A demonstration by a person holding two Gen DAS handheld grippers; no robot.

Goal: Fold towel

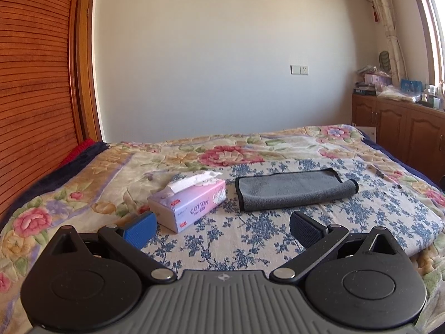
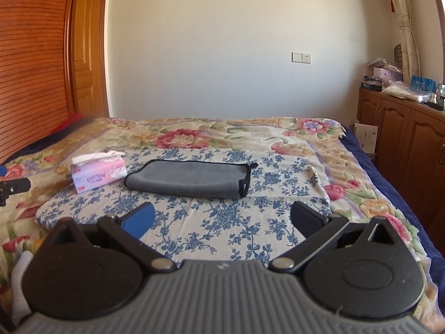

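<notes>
My left tool (image 1: 224, 228) and right tool (image 2: 222, 220) both hover above the bed, fingers spread wide, gripping nothing. Beneath them lies a blue-flowered cloth (image 2: 222, 222) spread over a floral blanket (image 2: 194, 130). Farther out, the grey towel (image 1: 292, 189), black-edged and already folded over, lies flat on that cloth. A pink tissue pack (image 1: 192, 203) sits just left of it.
</notes>
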